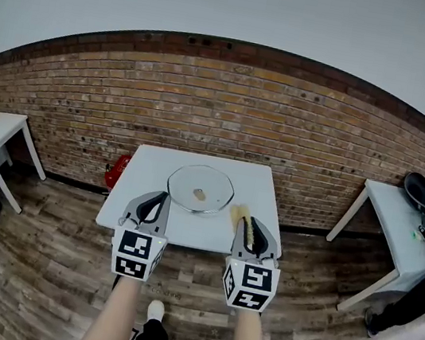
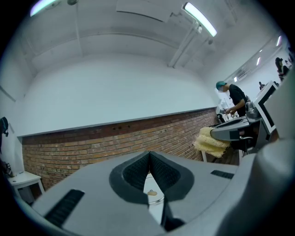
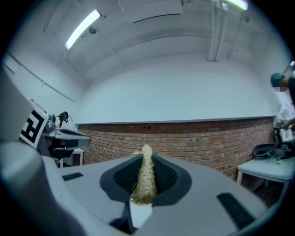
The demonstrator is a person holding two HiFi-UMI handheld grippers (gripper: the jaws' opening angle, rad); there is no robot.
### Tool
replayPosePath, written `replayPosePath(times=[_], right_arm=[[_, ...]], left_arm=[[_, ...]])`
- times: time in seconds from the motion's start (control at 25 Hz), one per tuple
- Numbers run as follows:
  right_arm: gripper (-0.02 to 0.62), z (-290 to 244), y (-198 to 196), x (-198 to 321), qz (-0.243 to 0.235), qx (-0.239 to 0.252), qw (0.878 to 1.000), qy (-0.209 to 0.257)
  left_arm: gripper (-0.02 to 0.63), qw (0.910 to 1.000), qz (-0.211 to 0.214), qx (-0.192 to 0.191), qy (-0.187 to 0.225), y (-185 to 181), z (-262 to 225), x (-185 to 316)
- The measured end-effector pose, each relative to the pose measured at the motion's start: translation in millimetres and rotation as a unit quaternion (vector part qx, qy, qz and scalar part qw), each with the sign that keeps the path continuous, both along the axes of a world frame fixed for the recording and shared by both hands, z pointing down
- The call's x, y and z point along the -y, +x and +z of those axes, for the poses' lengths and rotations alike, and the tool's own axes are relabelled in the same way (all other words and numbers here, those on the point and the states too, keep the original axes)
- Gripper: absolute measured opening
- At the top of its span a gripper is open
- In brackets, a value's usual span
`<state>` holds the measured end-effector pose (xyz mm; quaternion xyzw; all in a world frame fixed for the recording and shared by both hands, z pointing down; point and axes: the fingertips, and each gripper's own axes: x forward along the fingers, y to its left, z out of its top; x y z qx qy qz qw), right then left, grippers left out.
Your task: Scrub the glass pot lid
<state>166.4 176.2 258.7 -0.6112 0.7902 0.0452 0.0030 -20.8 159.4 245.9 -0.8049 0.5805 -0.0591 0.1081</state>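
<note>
a brick wall backs three white tables on what looks like wood-plank floor.

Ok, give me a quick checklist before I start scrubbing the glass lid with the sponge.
1. Yellow fibrous scrubbing sponge clamped in right tongs: ok.
2. Left tongs open to steady the lid: not ok, shut and empty.
3. Round glass pot lid lying flat on white rectangular table: ok.
4. Sponge over the lid: not ok, it sits off the lid's right rim.
5. Lid wet or soapy: cannot tell.
</note>
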Motion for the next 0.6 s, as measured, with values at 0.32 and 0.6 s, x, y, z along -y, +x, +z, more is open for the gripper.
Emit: replayPosePath(times=[0.32,0.6], right_arm=[[0.058,10,-15,44,0.003,-0.01,1.0,-0.004],[0.058,14,-30,94,0.012,-0.007,1.0,-0.005]], left_arm=[[0.011,1.0,0.003,-0.001,-0.003,-17,11,47],[0.011,0.9999,0.009,-0.006,-0.008,-36,18,98]])
